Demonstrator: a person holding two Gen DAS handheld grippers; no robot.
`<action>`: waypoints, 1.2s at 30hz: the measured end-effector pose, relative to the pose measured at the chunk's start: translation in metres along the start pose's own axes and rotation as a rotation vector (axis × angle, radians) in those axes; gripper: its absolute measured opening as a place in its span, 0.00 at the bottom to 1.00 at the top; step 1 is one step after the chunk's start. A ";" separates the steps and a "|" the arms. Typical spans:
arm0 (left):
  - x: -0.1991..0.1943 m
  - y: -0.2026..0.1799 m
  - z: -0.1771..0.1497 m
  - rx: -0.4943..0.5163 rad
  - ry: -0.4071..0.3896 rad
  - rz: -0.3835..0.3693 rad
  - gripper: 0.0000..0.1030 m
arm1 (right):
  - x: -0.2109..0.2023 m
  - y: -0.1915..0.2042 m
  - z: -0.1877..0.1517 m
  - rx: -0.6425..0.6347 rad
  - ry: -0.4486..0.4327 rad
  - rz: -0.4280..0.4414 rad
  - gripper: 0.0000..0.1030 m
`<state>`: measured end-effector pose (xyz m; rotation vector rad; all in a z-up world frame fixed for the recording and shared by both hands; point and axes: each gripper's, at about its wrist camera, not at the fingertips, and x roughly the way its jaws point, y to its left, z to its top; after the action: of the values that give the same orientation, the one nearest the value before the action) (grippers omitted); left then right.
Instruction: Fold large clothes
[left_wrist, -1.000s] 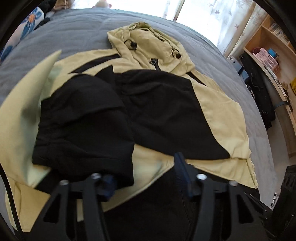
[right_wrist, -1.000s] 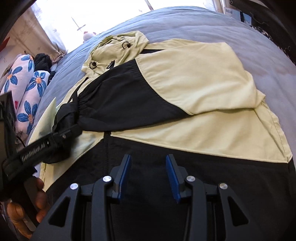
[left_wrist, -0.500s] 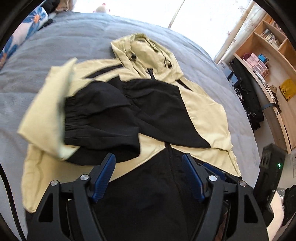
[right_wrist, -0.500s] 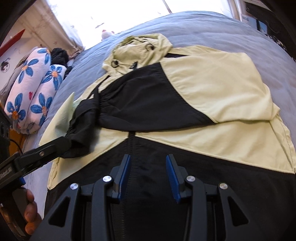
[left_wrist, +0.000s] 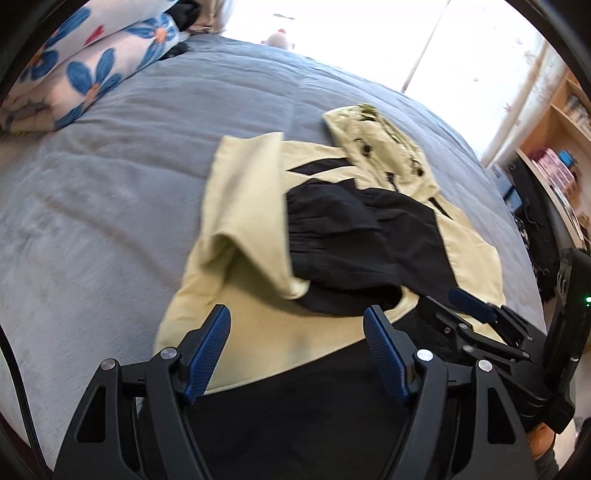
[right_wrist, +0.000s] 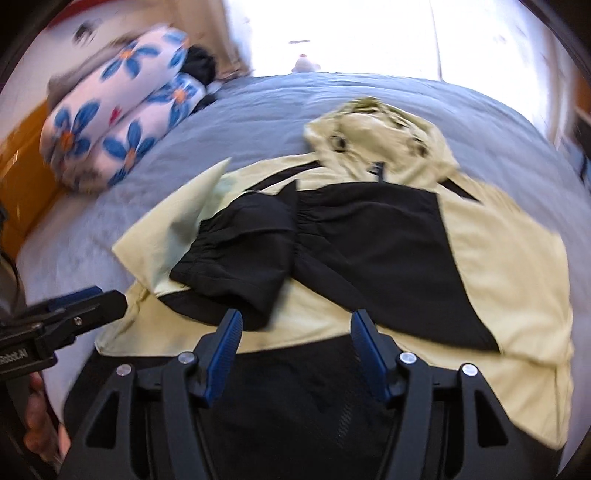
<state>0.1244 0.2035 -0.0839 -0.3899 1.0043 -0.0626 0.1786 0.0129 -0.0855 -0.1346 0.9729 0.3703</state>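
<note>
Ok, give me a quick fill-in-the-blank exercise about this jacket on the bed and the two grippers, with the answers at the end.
1. The jacket is pale yellow and ____.
2. The jacket lies on a ____ bedspread.
3. Both sleeves are folded ____ across the jacket's front.
4. The left gripper and the right gripper both hold ____.

Answers: black; grey; inward; nothing

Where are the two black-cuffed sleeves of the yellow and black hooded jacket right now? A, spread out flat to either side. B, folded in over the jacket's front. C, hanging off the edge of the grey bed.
B: both black-cuffed sleeves lie crossed over the front of the yellow and black hooded jacket on the grey bed.
</note>
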 end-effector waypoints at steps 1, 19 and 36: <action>0.001 0.007 -0.001 -0.014 0.003 0.000 0.71 | 0.003 0.005 0.001 -0.029 0.003 -0.007 0.60; 0.014 0.036 -0.006 -0.087 0.015 0.009 0.71 | 0.056 0.059 0.041 -0.373 0.042 -0.256 0.06; 0.024 0.016 -0.011 -0.021 0.050 -0.025 0.71 | -0.005 -0.144 -0.059 0.545 0.240 0.023 0.40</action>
<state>0.1264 0.2092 -0.1143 -0.4220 1.0506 -0.0848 0.1827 -0.1381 -0.1215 0.3341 1.2808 0.1001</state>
